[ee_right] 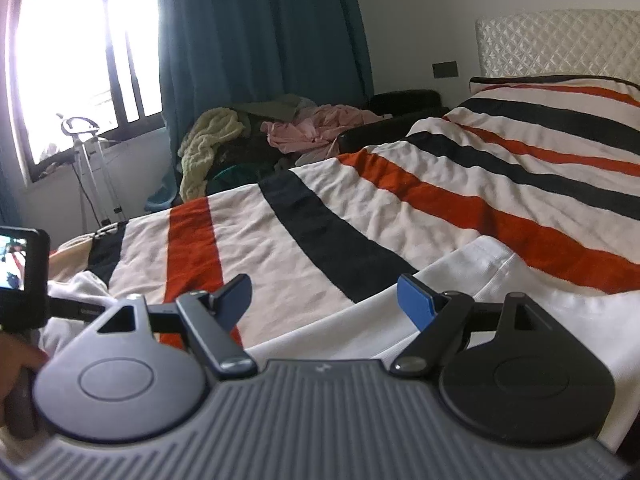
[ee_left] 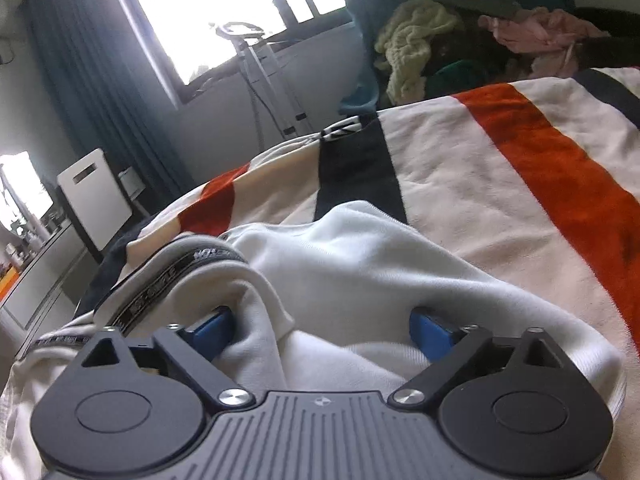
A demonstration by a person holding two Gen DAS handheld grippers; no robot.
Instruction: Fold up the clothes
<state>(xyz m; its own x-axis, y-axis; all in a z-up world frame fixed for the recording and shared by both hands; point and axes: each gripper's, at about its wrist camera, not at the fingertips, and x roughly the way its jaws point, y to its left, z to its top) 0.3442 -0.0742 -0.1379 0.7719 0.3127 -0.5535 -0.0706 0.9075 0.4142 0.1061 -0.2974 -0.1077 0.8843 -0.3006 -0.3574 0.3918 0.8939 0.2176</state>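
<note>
The white garment lies bunched on the striped bed cover, near edge. Left tongs stand wide around a fold, pads apart; right tongs wide, empty, above its hem.

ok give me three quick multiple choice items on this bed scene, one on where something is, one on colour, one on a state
1. Where does the white garment lie?
A. on the striped blanket
B. on the windowsill
C. on the floor

2. Which stripe colours does the blanket carry on its cream ground?
A. green and yellow
B. orange-red and black
C. pink and blue

3. How does the right tool stand?
A. shut on the garment
B. shut on nothing
C. open, above the garment's edge

Answers:
1 A, the white cloth spreads over the stripes in both views.
2 B, those bands cross the whole bed.
3 C, its blue fingers stand wide apart with nothing pinched.
</note>
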